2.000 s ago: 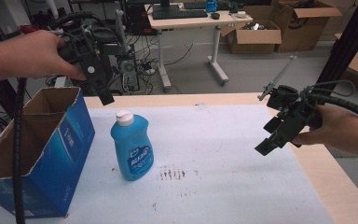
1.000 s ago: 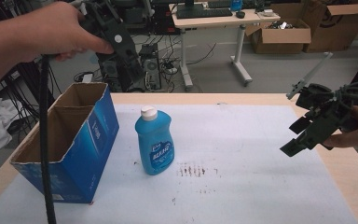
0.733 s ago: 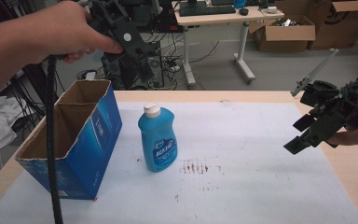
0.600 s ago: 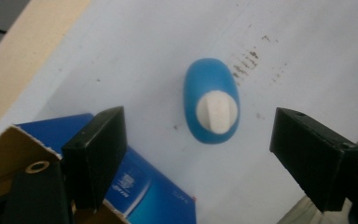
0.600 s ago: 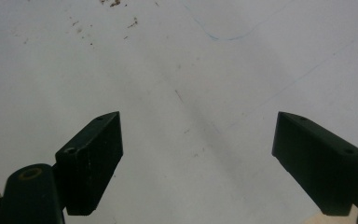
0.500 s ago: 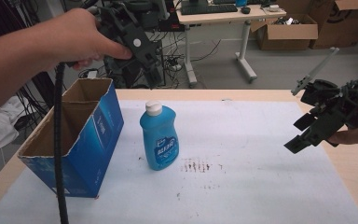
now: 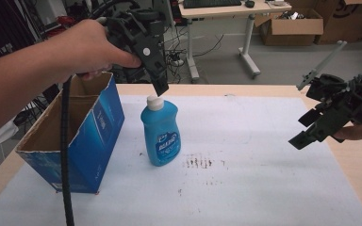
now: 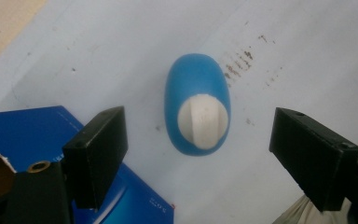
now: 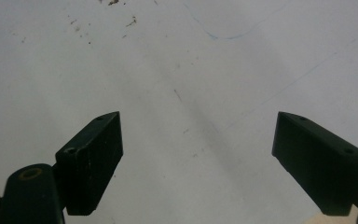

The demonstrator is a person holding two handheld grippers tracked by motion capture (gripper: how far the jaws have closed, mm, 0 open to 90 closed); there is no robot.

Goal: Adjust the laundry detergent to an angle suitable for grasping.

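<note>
Left gripper, jaws apart, hangs directly above upright blue bottle; white cap centred. Right gripper, apart, at 3 o'clock, farther.

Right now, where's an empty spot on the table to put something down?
The white sheet between the blue bottle and the right gripper is bare. It is crowded at the left, where the bottle stands close beside the box.
</note>
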